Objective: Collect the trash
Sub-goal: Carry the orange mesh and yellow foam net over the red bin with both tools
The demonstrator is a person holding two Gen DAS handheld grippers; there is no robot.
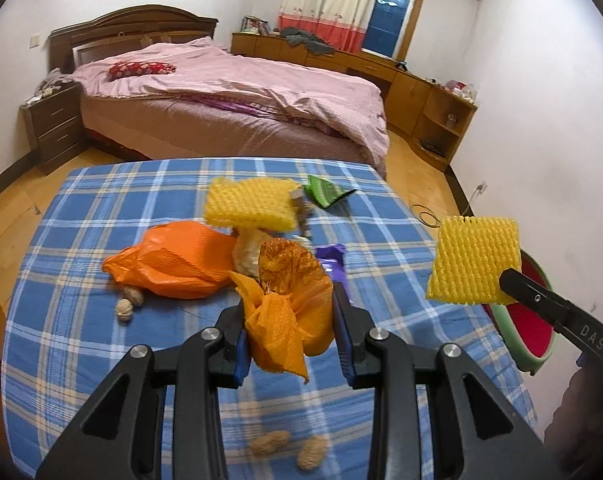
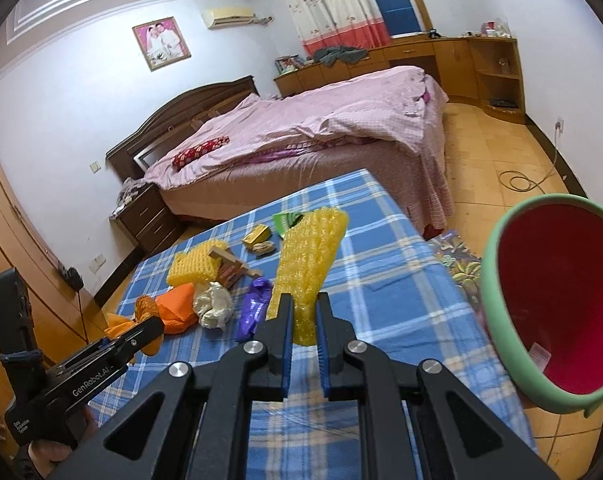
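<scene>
Right wrist view: the right gripper [image 2: 303, 322] pinches a yellow foam net sleeve [image 2: 309, 264] above the right edge of the blue plaid table [image 2: 401, 288], with bare wooden floor [image 2: 501, 152] open beyond that edge and a green bin with a red interior [image 2: 549, 300] just to the right. The sleeve is a ribbed, flattened mesh tube, held by its lower end, its long axis rising up and away from the fingers. In the left wrist view, the left gripper [image 1: 289, 332] clamps a crumpled orange mesh bag [image 1: 285, 312] near the table's front. Behind it lie an orange plastic bag [image 1: 173, 264], a second yellow foam net [image 1: 249, 204], a green wrapper [image 1: 325, 192], a purple wrapper [image 1: 333, 264] and walnuts [image 1: 129, 304]; peanuts [image 1: 289, 448] sit below the fingers.
</scene>
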